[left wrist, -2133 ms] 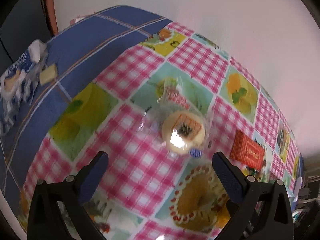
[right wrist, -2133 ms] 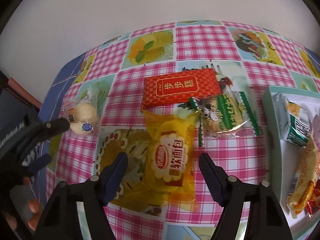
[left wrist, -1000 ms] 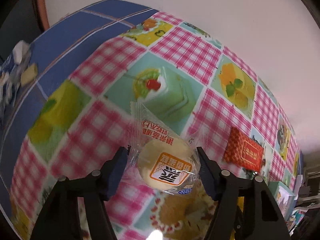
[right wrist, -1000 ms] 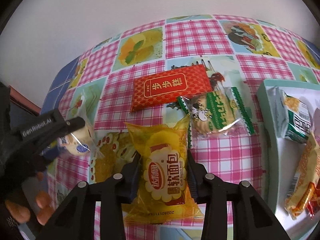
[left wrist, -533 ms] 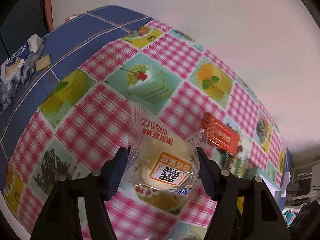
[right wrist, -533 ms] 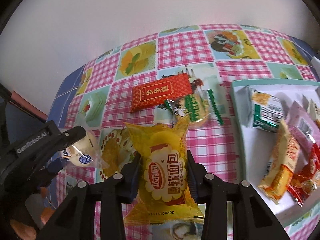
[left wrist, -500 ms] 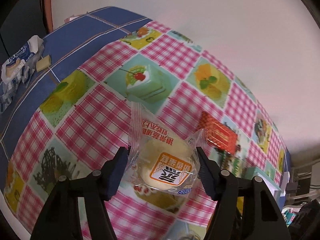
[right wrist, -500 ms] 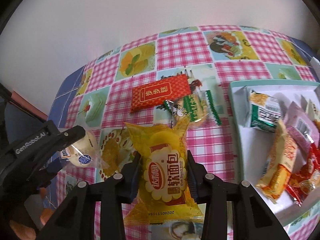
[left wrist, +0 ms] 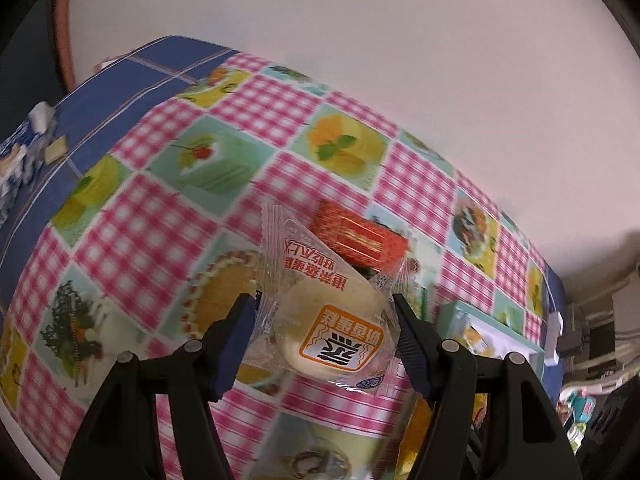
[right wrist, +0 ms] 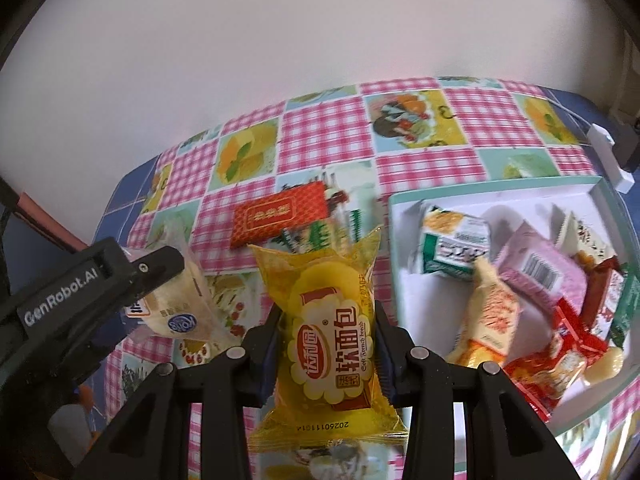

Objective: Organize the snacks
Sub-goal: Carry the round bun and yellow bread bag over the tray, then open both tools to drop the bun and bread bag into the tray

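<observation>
My left gripper (left wrist: 324, 316) is shut on a clear-wrapped round cream bun (left wrist: 332, 332) and holds it above the table; it also shows in the right wrist view (right wrist: 176, 304). My right gripper (right wrist: 326, 336) is shut on a yellow soft-bread packet (right wrist: 328, 332), lifted above the table. A white tray with a teal rim (right wrist: 496, 190) sits at the right and holds several wrapped snacks (right wrist: 532, 268). A red packet (right wrist: 280, 214) and a green-striped cookie packet (right wrist: 320, 236) lie on the checked tablecloth (right wrist: 328, 132).
The tray corner shows in the left wrist view (left wrist: 496, 336) at right. A white wall (right wrist: 280, 40) backs the table. A blue-and-white packet (left wrist: 20, 160) lies on the blue cloth at far left. A white plug block (right wrist: 608, 156) sits beyond the tray.
Both grippers closed on their snacks and lifted them. Both have since moved right toward the tray, which fills more of the right wrist view.
</observation>
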### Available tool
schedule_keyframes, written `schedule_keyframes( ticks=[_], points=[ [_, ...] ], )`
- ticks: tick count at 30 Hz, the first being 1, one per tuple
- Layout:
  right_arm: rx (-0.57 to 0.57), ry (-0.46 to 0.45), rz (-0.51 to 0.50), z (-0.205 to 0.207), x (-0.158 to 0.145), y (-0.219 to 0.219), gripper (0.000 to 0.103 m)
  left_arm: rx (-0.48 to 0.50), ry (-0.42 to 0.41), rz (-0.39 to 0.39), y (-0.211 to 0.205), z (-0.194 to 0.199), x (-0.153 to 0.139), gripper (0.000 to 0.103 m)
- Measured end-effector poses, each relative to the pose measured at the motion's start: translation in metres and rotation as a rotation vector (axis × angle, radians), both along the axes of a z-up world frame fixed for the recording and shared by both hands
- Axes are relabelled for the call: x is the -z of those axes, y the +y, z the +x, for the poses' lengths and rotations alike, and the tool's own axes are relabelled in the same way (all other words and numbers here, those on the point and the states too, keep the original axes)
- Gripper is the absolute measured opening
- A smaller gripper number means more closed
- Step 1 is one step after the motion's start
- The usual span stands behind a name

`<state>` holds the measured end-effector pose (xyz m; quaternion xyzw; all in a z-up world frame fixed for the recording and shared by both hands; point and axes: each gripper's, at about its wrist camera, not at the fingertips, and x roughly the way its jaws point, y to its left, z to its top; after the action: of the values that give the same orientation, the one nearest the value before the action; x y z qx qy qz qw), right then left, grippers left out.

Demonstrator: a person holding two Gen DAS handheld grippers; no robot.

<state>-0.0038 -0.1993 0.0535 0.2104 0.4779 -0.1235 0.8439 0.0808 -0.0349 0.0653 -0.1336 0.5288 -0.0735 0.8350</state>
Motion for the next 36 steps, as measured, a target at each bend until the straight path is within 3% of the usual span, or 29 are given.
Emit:
schedule_keyframes(
  ticks=[10,19,36],
  points=[
    [0.175,-0.036,0.011,-0.024,-0.011,-0.083,0.042,0.167,-0.020,-0.036,-0.072,-0.010,0.002,0.069],
    [0.306,-0.026,0.042,-0.049,-0.002,-0.148,0.042,0.307,-0.040,0.032,-0.137,-0.022,0.023,0.069],
    [0.376,-0.032,0.047,-0.061,0.005,-0.199,0.042,0.444,-0.048,0.082,-0.193,-0.043,0.045,0.069]
  ],
)
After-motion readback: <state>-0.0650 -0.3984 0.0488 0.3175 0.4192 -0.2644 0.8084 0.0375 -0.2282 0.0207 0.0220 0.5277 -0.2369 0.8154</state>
